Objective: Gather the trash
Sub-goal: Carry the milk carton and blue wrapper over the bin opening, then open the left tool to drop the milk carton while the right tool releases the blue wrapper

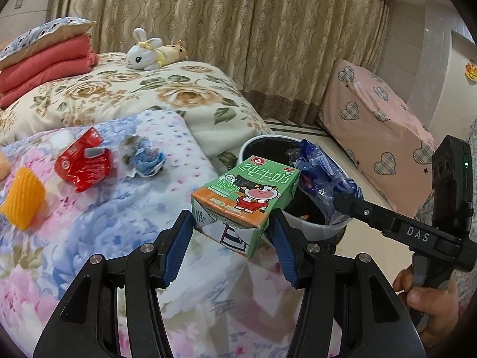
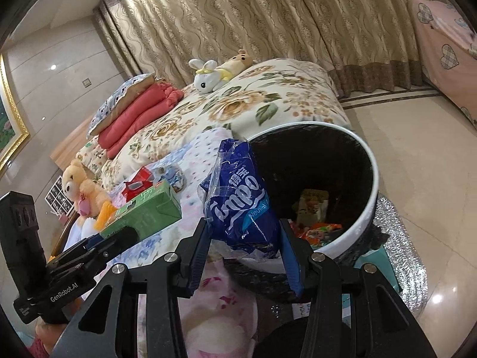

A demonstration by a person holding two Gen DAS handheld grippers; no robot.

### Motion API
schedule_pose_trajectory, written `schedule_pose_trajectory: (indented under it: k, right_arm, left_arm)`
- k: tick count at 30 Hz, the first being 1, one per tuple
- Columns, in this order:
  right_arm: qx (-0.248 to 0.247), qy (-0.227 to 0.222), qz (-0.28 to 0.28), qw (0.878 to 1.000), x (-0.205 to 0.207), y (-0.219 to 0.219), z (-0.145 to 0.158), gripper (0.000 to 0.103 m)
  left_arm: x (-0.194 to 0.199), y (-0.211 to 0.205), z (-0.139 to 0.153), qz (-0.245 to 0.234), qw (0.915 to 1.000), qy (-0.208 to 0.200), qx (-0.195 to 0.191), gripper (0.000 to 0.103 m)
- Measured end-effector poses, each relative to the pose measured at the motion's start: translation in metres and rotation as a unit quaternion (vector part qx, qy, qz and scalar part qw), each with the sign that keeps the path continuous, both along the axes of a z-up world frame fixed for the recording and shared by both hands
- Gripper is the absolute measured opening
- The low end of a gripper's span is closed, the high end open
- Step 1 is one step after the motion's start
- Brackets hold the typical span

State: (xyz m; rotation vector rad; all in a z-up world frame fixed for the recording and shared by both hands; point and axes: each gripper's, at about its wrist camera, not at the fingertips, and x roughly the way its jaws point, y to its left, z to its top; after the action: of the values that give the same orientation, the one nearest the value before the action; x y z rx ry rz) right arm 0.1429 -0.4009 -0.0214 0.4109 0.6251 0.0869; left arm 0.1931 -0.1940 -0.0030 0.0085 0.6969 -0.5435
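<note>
Obs., standing by the bed:

L gripper (image 1: 232, 223) is clamping a green milk carton (image 1: 244, 200), blue pads pressing on both sides of its near end; carton is tilting, its far end sitting over the near-left rim of the trash bin (image 1: 316, 229). R gripper (image 2: 243, 238) is clamping a crumpled blue tissue pack wrapper (image 2: 238, 197) w/ white "Tempo" lettering; wrapper is hanging just at the left rim of the bin in the right wrist view, partly covering the opening.

Bin is white outside, dark inside, standing on the floor right beside the bed. Inside, near the bottom: a pale snack packet (image 2: 311, 205) and some orange/red wrappers (image 2: 322, 229). A teal stool (image 2: 378, 256) is showing under/behind the bin on a silvery glitter mat (image 2: 408, 232).

Still lying on the floral blanket (image 1: 119, 208), left of the carton and well apart from the bin: a red wrapper (image 1: 82, 164), a crumpled blue-white wrapper (image 1: 143, 158) just right of it, and a yellow foam net sleeve (image 1: 23, 200) at near-left.

A hand (image 1: 429, 307) is gripping the R gripper's handle, bottom right in the left wrist view.

Bkgd: white plush rabbit (image 1: 143, 50) w/ a tan plush bear (image 1: 176, 49) behind it on the far floral duvet; folded red quilt (image 1: 44, 68) w/ a dotted pillow (image 1: 44, 32) on top, far left; a yellow teddy bear (image 2: 80, 191) at the bed's left edge; beige curtains (image 1: 238, 29) across the far wall; pink heart-print cover (image 1: 375, 131) on furniture at right.
</note>
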Motion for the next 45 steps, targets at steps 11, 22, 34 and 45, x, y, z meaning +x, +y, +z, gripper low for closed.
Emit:
schedule_pose_trajectory:
  k: [11, 22, 34, 45]
  right_arm:
    - [-0.002, 0.006, -0.015, 1.000, 0.004, -0.016, 0.000, 0.046]
    - [-0.006, 0.015, -0.016, 1.000, 0.011, -0.025, -0.004, 0.046]
    - [-0.010, 0.022, -0.018, 1.000, 0.022, -0.035, -0.003, 0.047]
    - [-0.009, 0.031, -0.019, 0.999, 0.029, -0.040, -0.006, 0.049]
  left_arm:
    - [0.011, -0.028, 0.000, -0.021, 0.9998, 0.002, 0.007, 0.052]
    - [0.017, -0.046, -0.005, -0.029, 0.9995, 0.005, 0.015, 0.051]
    - [0.024, -0.062, -0.005, -0.038, 0.9991, 0.008, 0.019, 0.051]
    - [0.029, -0.069, -0.010, -0.041, 0.9987, 0.022, 0.020, 0.051]
